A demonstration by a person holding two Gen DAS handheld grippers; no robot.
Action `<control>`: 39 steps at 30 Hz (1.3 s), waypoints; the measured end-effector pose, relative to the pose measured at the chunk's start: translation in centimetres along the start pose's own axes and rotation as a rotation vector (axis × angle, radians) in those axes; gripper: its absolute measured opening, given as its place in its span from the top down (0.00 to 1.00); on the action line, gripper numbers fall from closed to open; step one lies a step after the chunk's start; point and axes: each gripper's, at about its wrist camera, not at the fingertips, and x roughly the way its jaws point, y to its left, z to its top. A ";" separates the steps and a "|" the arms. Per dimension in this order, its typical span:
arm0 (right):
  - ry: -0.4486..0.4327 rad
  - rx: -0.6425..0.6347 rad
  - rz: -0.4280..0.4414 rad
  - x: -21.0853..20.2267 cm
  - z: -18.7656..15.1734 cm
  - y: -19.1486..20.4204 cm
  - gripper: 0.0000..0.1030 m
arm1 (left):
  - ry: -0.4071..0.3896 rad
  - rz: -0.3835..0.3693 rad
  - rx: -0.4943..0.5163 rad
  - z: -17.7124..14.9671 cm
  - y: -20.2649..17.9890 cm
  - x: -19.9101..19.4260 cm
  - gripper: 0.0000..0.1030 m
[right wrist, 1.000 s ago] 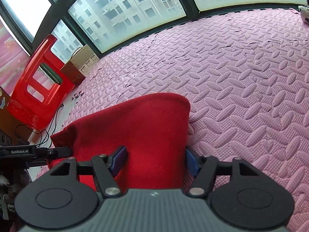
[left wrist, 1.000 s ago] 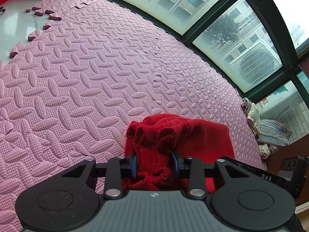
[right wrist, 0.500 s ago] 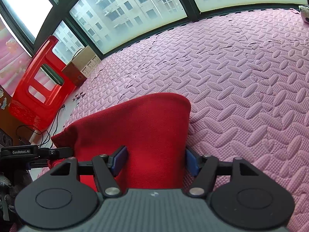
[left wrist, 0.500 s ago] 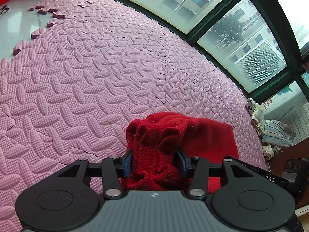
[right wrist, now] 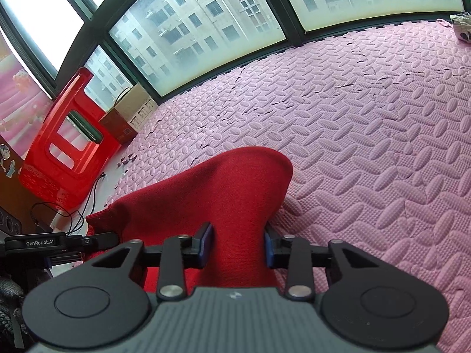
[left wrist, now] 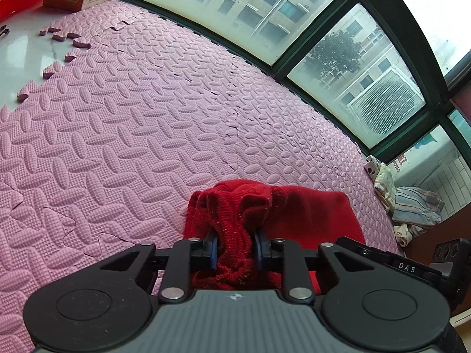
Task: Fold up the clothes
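A red knitted garment (left wrist: 235, 220) is bunched between the fingers of my left gripper (left wrist: 235, 250), which is shut on it; its smooth part (left wrist: 312, 217) spreads to the right. In the right wrist view the same red garment (right wrist: 223, 194) stands in a tall fold, and my right gripper (right wrist: 237, 247) is shut on its lower part. The left gripper's body (right wrist: 59, 242) shows at the left edge of that view, next to the garment's ribbed edge. The garment is held over the pink foam mat (left wrist: 132, 117).
A pile of other clothes (left wrist: 409, 206) lies at the mat's far right corner. A red plastic stool (right wrist: 64, 147) and a cardboard box (right wrist: 129, 114) stand by the windows. Loose mat pieces (left wrist: 64, 32) lie on the bare floor (left wrist: 23, 58). Cables (right wrist: 61, 214) trail near the stool.
The left gripper's fingers have closed tighter on the bunched knit, and both grippers have lifted and tipped up a little. The garment's fold in the right view stands taller.
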 end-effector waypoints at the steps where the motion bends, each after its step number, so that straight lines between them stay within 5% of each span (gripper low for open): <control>1: -0.009 0.000 -0.003 -0.3 0.0 0.0 0.69 | -0.001 -0.006 0.006 0.2 -0.3 0.0 0.77; 21: -0.213 0.053 -0.172 -8.1 4.7 -6.5 0.73 | 0.081 -0.089 0.226 4.9 -13.2 8.4 0.78; 39: -0.214 0.119 -0.339 -8.9 9.0 -15.8 0.73 | 0.194 -0.075 0.315 6.6 -21.9 19.4 0.78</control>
